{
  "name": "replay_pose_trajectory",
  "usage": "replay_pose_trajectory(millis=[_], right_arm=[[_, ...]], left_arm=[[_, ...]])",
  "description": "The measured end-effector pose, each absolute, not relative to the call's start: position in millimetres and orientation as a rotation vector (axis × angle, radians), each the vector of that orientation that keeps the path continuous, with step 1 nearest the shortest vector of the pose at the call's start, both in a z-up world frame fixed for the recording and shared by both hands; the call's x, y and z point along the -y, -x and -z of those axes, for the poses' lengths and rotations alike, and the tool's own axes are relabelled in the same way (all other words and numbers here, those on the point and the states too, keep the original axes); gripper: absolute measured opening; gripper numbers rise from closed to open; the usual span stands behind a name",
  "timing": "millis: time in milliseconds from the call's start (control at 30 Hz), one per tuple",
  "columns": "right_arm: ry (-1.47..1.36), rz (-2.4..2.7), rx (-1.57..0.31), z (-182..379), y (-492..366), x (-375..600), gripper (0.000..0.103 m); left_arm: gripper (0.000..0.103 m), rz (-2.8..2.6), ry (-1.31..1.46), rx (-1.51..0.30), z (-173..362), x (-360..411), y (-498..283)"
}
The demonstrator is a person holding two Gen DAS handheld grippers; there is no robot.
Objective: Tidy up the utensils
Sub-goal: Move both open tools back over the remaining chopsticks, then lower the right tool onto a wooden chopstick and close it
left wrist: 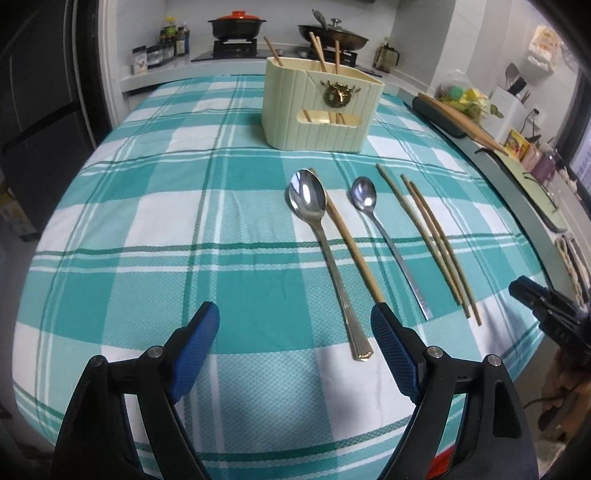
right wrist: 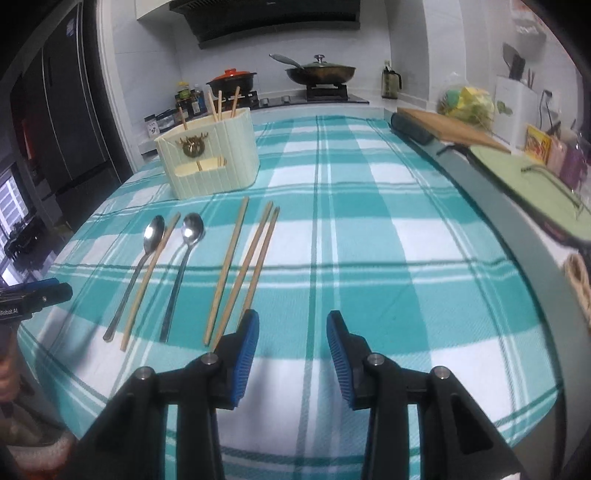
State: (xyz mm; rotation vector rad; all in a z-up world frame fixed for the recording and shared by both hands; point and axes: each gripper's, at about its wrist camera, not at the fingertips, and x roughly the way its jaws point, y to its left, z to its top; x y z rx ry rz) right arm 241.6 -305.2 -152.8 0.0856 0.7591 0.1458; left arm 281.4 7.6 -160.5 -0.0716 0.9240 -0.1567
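My left claw [left wrist: 295, 325] hangs wide open above the near edge of the surface [left wrist: 147, 229], holding nothing; its right blue pad [left wrist: 391, 350] sits just beside the near tip of a lone chopstick [left wrist: 351, 243]. My right claw [right wrist: 293, 336] is likewise open and empty, its left pad [right wrist: 245, 354] close to the near ends of a chopstick pair [right wrist: 255, 254]. The surface is draped in a teal-and-white checked cloth [right wrist: 369, 240]. On it, side by side with handles toward me, lie from left to right: a large spoon [left wrist: 321, 236], whose bowl overlaps the far end of the lone chopstick; a small spoon [left wrist: 384, 229]; a single chopstick [right wrist: 227, 269]; and the chopstick pair, the two sticks almost touching along their length. Beyond the row stands a cream ribbed utensil holder [left wrist: 317, 107] bearing a brass deer-head emblem [left wrist: 337, 96]; several chopsticks [left wrist: 320, 51] lean upright in it, their lower ends visible through its front window. Behind it, on the stove, are a black pot with a red lid [left wrist: 236, 24] and a lidded wok [right wrist: 320, 72]. A wooden cutting board [right wrist: 454, 127] lies along the counter to the right
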Motion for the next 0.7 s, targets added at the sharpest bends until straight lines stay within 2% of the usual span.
replay_pose_trajectory(millis=[500,700], right_arm=[[-0.100,-0.146,-0.782,165,-246,294,0.036],[-0.083,-0.171,-0.809,168,-250,288,0.024]], left_arm=[[0.085,0.093,0.112,-0.926,176,-10,-280],[0.085,0.095,0.112,-0.912,176,-3,-297]])
